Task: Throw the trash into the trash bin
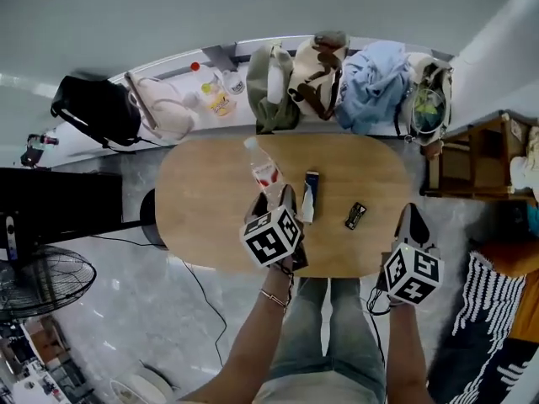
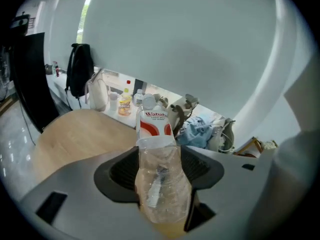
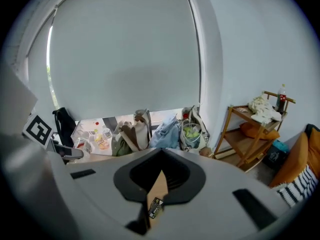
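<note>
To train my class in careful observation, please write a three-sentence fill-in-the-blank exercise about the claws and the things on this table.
1. The left claw grips a clear plastic ___ with a red-and-white label.
2. On the wooden table lie ___ loose items: a blue-and-white packet and a small dark wrapper.
3. The right claw holds ___.
Missing words: bottle; two; nothing.
</note>
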